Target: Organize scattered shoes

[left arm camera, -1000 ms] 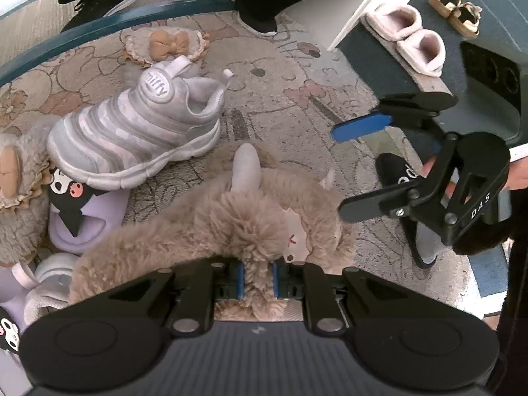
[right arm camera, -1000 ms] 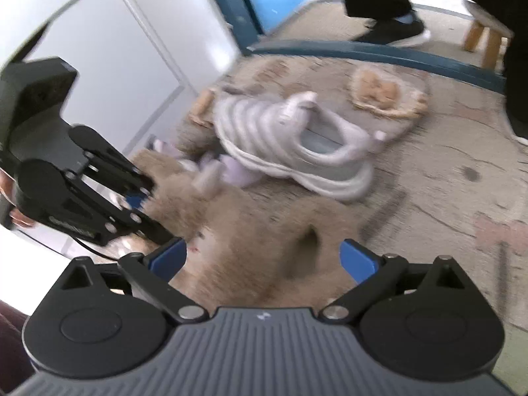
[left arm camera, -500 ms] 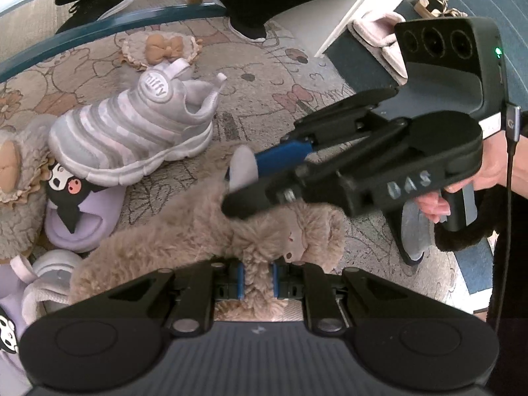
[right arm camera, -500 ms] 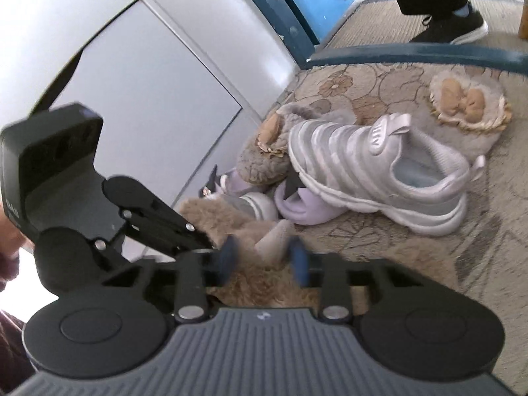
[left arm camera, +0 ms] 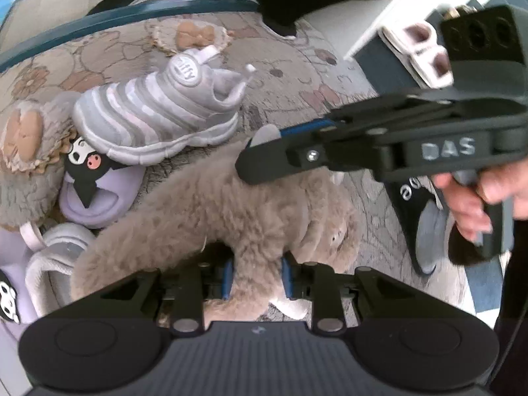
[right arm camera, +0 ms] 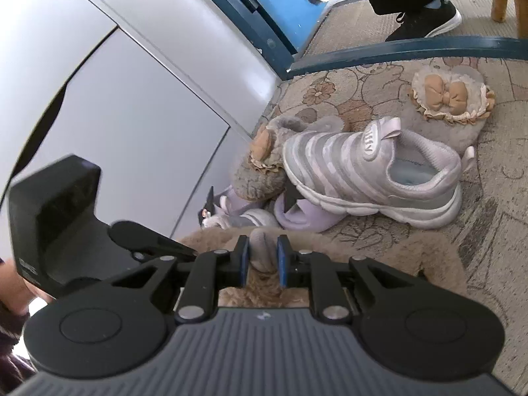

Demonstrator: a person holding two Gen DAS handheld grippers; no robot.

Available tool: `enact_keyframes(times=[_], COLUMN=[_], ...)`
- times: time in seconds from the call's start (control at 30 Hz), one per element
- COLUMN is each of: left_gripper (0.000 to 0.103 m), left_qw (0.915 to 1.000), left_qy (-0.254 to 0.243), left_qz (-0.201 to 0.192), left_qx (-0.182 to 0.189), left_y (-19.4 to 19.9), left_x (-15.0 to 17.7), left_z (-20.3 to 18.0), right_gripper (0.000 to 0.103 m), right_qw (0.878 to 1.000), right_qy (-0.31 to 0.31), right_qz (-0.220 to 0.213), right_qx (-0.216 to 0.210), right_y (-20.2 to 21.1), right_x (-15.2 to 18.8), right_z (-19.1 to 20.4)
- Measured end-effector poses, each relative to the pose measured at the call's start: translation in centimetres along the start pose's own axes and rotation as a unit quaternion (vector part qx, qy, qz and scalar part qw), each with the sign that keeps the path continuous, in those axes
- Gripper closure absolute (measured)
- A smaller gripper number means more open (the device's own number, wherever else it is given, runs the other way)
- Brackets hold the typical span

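A fluffy tan slipper (left arm camera: 231, 204) with a grey ear (left arm camera: 266, 134) lies on the patterned rug. My left gripper (left arm camera: 255, 277) is shut on the slipper's furry near edge. Coming in from the right, my right gripper (left arm camera: 264, 147) is shut on the grey ear; the right wrist view shows that ear (right arm camera: 262, 250) pinched between the blue pads of the right gripper (right arm camera: 262, 257), with tan slipper fur (right arm camera: 412, 254) below. A grey striped sneaker (left arm camera: 155, 122) (right arm camera: 369, 181) sits just beyond.
A purple cartoon slipper (left arm camera: 99, 194), a grey fuzzy bow slipper (left arm camera: 23, 165) and its mate (right arm camera: 452, 99) crowd the rug's left by a white cabinet (right arm camera: 132, 115). Pink slippers (left arm camera: 419, 49) rest on a shelf at right, a black shoe (left arm camera: 412, 204) below. A person's feet (right arm camera: 425, 19) stand beyond.
My right gripper swung in from the right, open a second ago, and has closed on the tan slipper's grey ear. The left gripper kept its hold on the slipper.
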State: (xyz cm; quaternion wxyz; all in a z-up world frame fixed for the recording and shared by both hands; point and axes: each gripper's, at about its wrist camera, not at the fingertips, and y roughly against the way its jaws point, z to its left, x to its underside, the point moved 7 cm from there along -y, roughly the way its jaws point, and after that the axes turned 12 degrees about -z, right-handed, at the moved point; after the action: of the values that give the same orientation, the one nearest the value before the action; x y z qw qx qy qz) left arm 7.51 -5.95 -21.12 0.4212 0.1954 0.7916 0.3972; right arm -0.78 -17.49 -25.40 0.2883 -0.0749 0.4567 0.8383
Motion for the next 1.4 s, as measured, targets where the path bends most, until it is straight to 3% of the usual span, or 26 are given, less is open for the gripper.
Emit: enact_keyframes(times=[0.43,0.67,0.77,0.8,1.07,1.13,1.17,1.2,1.23,1.4], left_gripper=[0.092,0.094,0.103,0.103,0.101,0.099,0.093,0.078,0.074,0.07], left_qw=[0.9932,0.9806,0.9799,0.9797,0.9808,0.9825,0.9828,0.9826,0.9823,0.9812], left_qy=[-0.101,-0.145,-0.141,-0.139,-0.099,-0.076,-0.07,-0.064,-0.057,0.0], left_qz=[0.054,0.12,0.129,0.131,0.15,0.146,0.142,0.137,0.132,0.123], left_qx=[-0.024,-0.053,-0.059,-0.06,-0.075,-0.086,-0.096,-0.108,-0.12,-0.149], left_y=[2.0,-1.0,-2.1,-2.5,-5.7,-5.7,-5.6,-5.6,-5.6,-6.2], left_x=[0.2,2.3,2.8,3.0,5.2,5.1,4.9,4.7,4.4,3.0], left_z=[-1.2,-1.7,-1.2,-1.0,0.3,0.5,0.6,0.7,0.8,1.9], right_gripper=[0.087,0.088,0.091,0.102,0.103,0.093,0.089,0.074,0.06,0.046], right_qw=[0.999,0.993,0.99,0.989,0.983,0.981,0.98,0.979,0.978,0.973], right_qy=[-0.013,-0.045,-0.055,-0.057,-0.076,-0.081,-0.083,-0.085,-0.088,-0.099], right_qz=[0.006,0.052,0.071,0.074,0.089,0.093,0.094,0.096,0.098,0.107], right_qx=[0.042,0.095,0.113,0.117,0.144,0.151,0.154,0.157,0.161,0.177], right_y=[2.7,2.7,2.2,2.0,0.7,0.3,0.2,0.0,-0.1,-1.0], right_x=[0.8,7.0,9.2,9.6,11.5,11.9,12.2,12.4,12.6,13.8], right_z=[2.2,0.1,-0.5,-0.7,-1.8,-2.1,-2.3,-2.4,-2.5,-3.2])
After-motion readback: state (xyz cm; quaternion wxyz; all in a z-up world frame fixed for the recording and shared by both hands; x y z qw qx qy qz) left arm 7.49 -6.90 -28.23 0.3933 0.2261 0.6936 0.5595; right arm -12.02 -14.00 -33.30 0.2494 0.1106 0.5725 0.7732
